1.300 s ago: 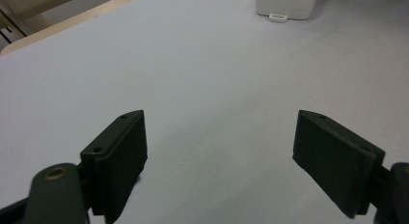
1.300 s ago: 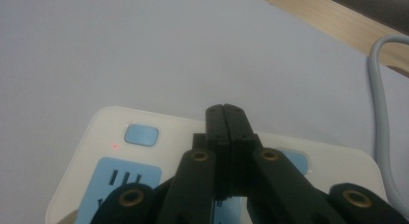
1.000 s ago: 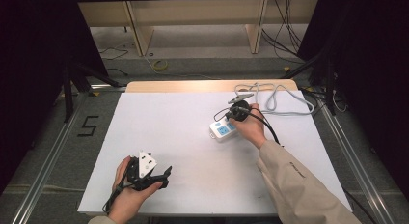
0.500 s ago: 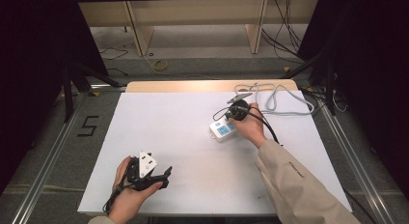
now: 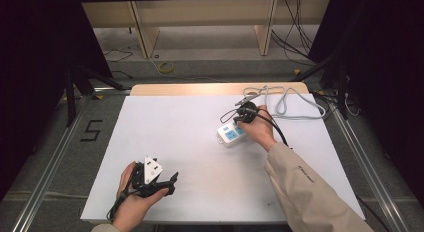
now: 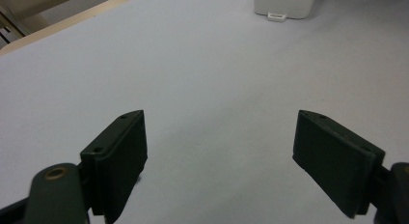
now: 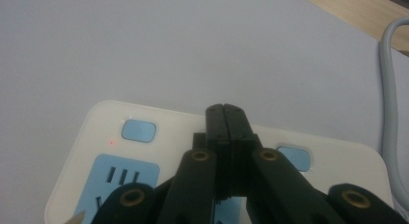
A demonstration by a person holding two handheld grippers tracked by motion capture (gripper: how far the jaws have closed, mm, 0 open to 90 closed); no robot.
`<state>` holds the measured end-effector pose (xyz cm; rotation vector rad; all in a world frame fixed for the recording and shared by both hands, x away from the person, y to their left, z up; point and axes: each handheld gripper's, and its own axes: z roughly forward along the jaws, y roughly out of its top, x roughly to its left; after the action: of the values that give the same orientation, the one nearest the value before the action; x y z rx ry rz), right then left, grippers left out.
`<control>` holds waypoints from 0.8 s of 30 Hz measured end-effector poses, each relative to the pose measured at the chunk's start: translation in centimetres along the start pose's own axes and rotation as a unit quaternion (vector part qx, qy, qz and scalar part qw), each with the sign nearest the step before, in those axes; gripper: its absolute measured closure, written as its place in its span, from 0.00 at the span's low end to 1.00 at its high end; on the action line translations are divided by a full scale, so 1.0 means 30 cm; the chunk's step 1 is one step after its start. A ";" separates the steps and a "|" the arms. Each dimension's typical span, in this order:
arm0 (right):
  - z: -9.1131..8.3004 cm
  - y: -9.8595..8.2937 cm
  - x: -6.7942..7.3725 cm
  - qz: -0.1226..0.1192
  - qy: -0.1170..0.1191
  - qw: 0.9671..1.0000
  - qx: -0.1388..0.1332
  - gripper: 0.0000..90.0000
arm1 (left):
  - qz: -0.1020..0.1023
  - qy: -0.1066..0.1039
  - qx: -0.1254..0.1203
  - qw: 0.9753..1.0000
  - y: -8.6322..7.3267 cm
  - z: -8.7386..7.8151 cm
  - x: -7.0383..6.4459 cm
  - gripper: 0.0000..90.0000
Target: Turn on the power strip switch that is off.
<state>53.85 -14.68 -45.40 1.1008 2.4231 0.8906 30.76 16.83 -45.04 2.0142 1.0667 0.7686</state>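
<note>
My right gripper (image 7: 225,113) hasn't moved, jaws pressed together over the strip (image 7: 159,122). A red light (image 7: 111,142) glows, so the switching looks done. Left gripper (image 6: 219,151) rests spread.

Power strip (image 7: 144,151): near end cut off by the bottom edge, middle hidden behind the right gripper (image 7: 225,113).
Power strip, left gripper view (image 6: 284,3): top cut off by the edge.
Grey cable (image 7: 393,79): runs off the right edge.

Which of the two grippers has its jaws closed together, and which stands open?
The right gripper, above the white power strip, is closed; the left gripper is wide open over bare table.
</note>
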 end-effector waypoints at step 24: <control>0.005 0.008 -0.003 -0.011 -0.023 1.000 0.012 1.00 | 0.001 -0.001 0.000 1.000 0.003 0.003 0.000 0.21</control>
<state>54.12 -14.58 -45.36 1.0878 2.4091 0.8217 30.86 16.76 -45.01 2.0159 1.0647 0.7668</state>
